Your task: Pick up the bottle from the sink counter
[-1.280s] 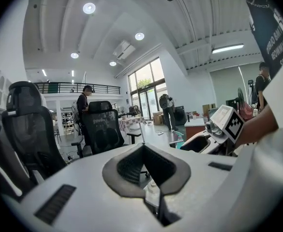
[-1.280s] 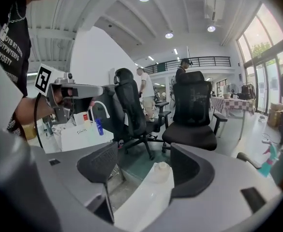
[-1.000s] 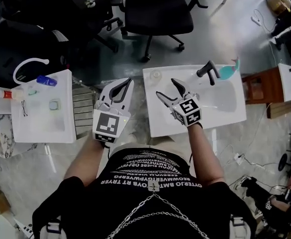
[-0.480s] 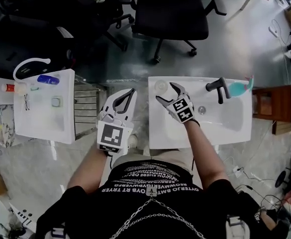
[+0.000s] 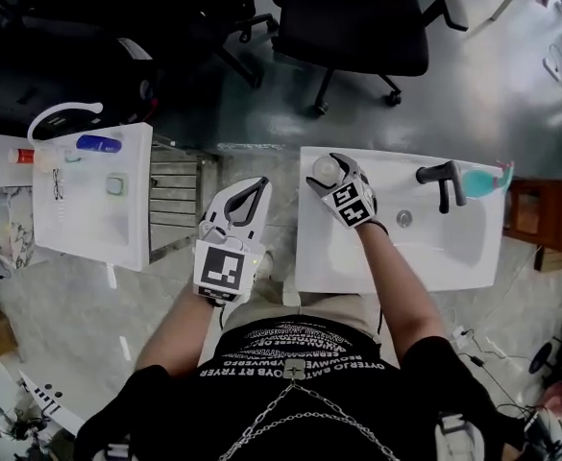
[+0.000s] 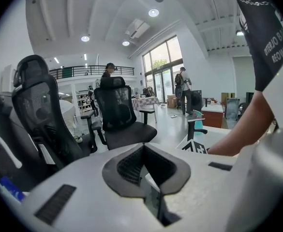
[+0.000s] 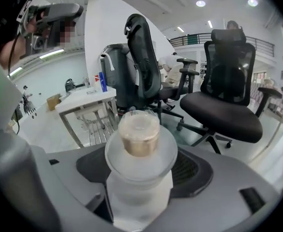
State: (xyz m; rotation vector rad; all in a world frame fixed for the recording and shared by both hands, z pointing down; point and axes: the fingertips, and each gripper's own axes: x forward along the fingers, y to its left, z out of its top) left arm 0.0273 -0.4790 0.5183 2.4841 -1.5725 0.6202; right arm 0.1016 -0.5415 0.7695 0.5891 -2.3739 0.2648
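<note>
1. The sink counter [image 5: 321, 257] is a white top directly in front of the person. A black faucet [image 5: 443, 175] stands at its back edge, with the basin [image 5: 458, 233] below it.
2. The bottle [image 5: 325, 168] is upright at the counter's back left corner, well apart from the faucet. In the right gripper view it is a frosted bottle [image 7: 139, 178] with a wide collar and a tan cap.
3. The right gripper [image 5: 331, 174] reaches over the counter. Its jaws sit on either side of the bottle's body and are clenched against it. No view shows whether the bottle's base is on the counter.
4. The left gripper [image 5: 257, 187] is held off the counter, over the floor gap just to the counter's left. Its jaws are closed tip to tip with nothing between them, as the left gripper view confirms.
5. A second white table [image 5: 127, 229] stands at the far left with small items on it, including a blue bottle [image 5: 99, 144].
6. A black office chair [image 5: 357, 22] stands behind the counter.
</note>
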